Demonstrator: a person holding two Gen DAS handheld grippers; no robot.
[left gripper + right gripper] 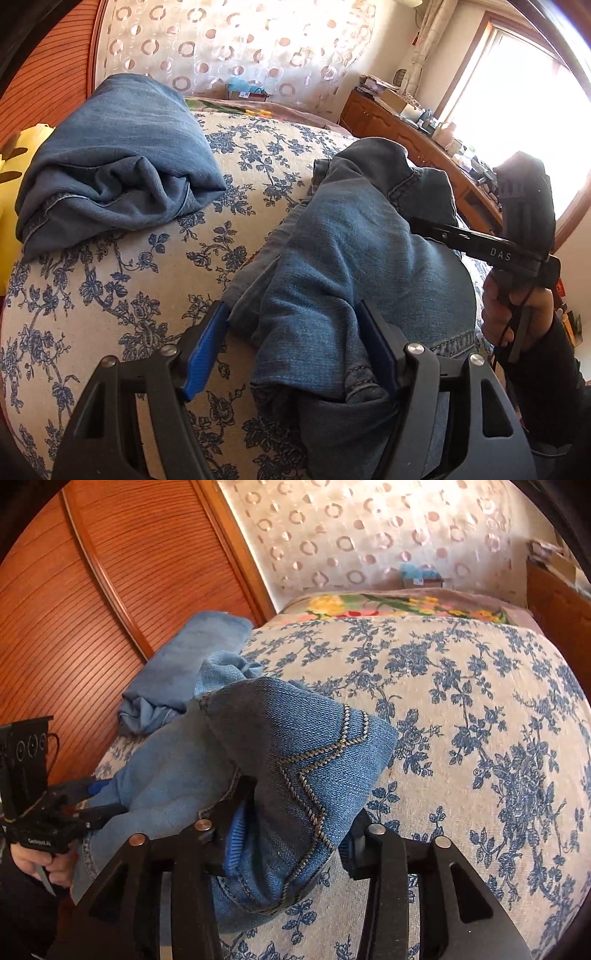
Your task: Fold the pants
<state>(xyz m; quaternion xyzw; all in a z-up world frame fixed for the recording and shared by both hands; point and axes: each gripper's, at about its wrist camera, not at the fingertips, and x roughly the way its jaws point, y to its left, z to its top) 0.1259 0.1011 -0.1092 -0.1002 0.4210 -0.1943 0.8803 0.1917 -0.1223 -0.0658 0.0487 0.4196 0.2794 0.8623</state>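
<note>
Blue denim pants (354, 258) lie bunched on a bed with a blue floral cover (110, 288). My left gripper (291, 354) has its blue pads wide apart, with a thick fold of the pants lying between them against the right pad; the left pad stands clear of the cloth. My right gripper (291, 834) also has its pads apart around a denim part with zigzag stitching (314, 760), which fills the gap. The right gripper shows in the left wrist view (517, 229), the left one in the right wrist view (55, 812).
A second folded pair of jeans (118, 162) lies at the far left of the bed, also in the right wrist view (184, 664). A yellow object (11, 177) sits at the left edge. A wooden wardrobe (92, 590), a patterned curtain (229, 40) and a cluttered wooden cabinet (406, 125) surround the bed.
</note>
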